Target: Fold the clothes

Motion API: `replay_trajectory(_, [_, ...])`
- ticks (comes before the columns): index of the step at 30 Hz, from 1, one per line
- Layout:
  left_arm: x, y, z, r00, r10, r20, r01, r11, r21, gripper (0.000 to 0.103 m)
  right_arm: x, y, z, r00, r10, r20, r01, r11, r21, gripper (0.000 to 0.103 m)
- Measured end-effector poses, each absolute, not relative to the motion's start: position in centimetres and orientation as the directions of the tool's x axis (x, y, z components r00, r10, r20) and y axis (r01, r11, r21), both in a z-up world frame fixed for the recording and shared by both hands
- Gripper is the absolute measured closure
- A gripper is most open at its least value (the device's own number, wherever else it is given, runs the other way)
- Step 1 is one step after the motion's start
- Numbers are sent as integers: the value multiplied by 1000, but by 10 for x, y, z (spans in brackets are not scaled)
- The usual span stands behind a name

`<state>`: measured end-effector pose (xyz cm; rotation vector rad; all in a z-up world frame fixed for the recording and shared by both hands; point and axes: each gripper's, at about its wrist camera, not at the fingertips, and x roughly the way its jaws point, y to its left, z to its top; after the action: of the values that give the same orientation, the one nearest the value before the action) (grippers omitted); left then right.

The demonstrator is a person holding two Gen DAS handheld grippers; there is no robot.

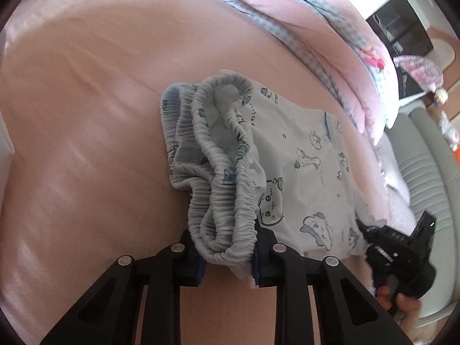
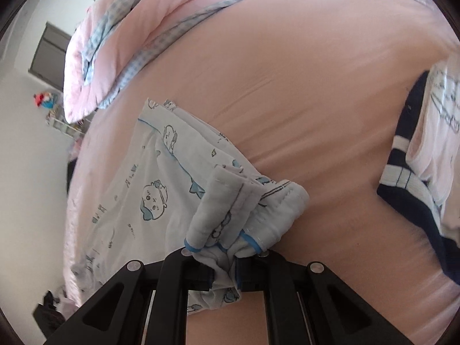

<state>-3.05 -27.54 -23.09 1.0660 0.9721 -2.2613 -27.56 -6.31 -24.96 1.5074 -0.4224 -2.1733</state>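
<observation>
Two grippers hold printed shorts point(image 1: 287, 155) over a pink bed point(image 1: 86, 115).

Left gripper point(image 1: 227, 254) has its fingers closed on the gathered elastic waistband point(image 1: 221, 189); right gripper point(image 2: 224, 270) pinches the bunched, blue-trimmed hems point(image 2: 247, 210). The shorts stretch between them, lying on the sheet. A pink quilt point(image 2: 120, 37) is heaped beyond, and a navy striped garment point(image 2: 408, 172) lies well apart on the bed.

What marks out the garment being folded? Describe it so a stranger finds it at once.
Start from the pink bedsheet and look below the pink quilt. There lie the pale blue cartoon-print shorts, with a gathered elastic waistband and blue piping. The garment at the right edge, navy-and-white striped, has neither.
</observation>
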Motion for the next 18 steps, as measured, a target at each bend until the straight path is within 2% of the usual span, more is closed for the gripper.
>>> replay_trajectory(3, [-40,-260,-225,-531,-187,-826,655,-709,-261,83,-269,-82,-241,-323,-428,-844,268,-897,353,98])
replay_trajectory(6, [-45,-253,-222,-491,-231,-840,657,-731,-183,83,-264,-98,-234,-355,-337,-872,319,-921,226,97])
replay_trajectory(11, [-48,-250,-220,-451,-261,-853,662,-739,-125,83,-252,-117,-229,-413,-219,-884,385,-922,49,96])
replay_trajectory(18, [-54,-244,-216,-396,-334,-855,659,-752,-12,83,-233,-122,-224,-524,-97,-846,392,-909,-139,96])
